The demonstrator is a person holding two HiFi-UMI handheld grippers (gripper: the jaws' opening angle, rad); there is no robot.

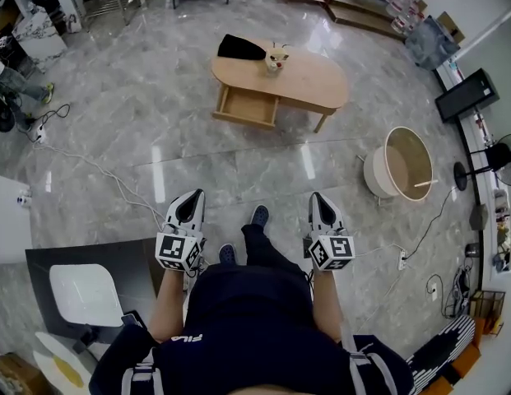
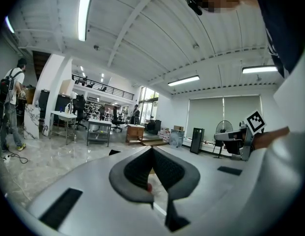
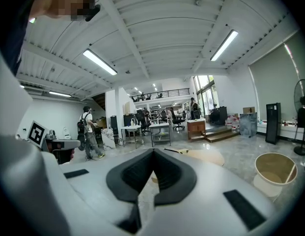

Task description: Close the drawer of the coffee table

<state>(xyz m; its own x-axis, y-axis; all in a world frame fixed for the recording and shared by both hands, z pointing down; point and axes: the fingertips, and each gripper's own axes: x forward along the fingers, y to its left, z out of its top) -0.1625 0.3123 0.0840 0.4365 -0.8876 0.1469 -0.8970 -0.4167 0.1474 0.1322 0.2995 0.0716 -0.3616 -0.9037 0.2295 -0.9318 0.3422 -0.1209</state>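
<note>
The oval wooden coffee table stands on the marble floor well ahead of me, and its drawer is pulled out toward me. A black cloth and a small animal figure lie on its top. My left gripper and right gripper are held at waist height, far short of the table, both shut and holding nothing. In the left gripper view the left gripper's jaws meet at the tip. In the right gripper view the right gripper is also shut, with the table beyond it.
A round white tub with a beige inside sits right of the table, also seen as the tub. A white cable runs across the floor at left. A dark mat with a white object lies at lower left. A person with a backpack stands far off.
</note>
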